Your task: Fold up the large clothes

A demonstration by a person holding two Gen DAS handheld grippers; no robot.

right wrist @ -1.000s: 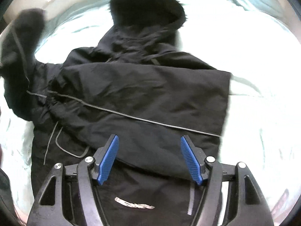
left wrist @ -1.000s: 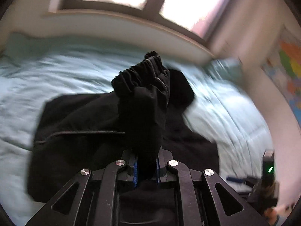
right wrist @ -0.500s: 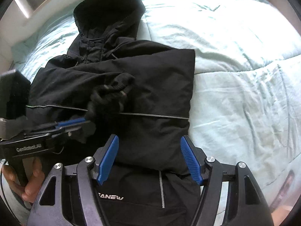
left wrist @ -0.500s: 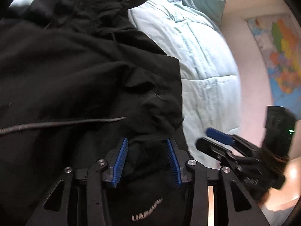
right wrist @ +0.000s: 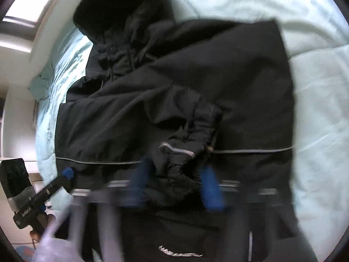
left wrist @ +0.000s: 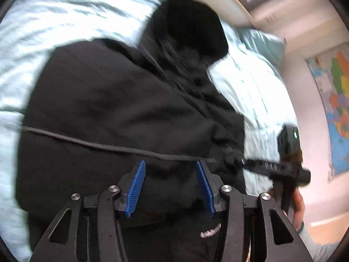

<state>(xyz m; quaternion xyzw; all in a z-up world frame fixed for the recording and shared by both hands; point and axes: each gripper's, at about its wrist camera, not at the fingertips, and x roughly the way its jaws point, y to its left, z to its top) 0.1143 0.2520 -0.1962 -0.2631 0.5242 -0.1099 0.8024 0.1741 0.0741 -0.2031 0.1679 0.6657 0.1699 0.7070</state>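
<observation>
A home bedroom: a wide bed under a pale mint-green quilted duvet (left wrist: 257, 91) with a matching soft pillow (left wrist: 267, 43) by the wall; a colourful political wall map (left wrist: 337, 100) pinned to the pale pink wall; a bright window with a dark frame (right wrist: 19, 19) above the bed.

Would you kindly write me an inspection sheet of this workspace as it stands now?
Surface: bed with a pale green duvet, wrinkled.
Job's things: black hooded jacket lying spread on the duvet, hood toward the headboard, a bunched sleeve cuff resting on its front.
Clutter: pillow by the hood; nothing else seen.
Grippers: left gripper over the jacket's lower part, jaws opening, nothing gripped. Right gripper blurred, jaws closing with the sleeve cuff between the fingers; contact unclear.
Cables: nothing seen.
Surroundings: coloured wall map, window.
</observation>
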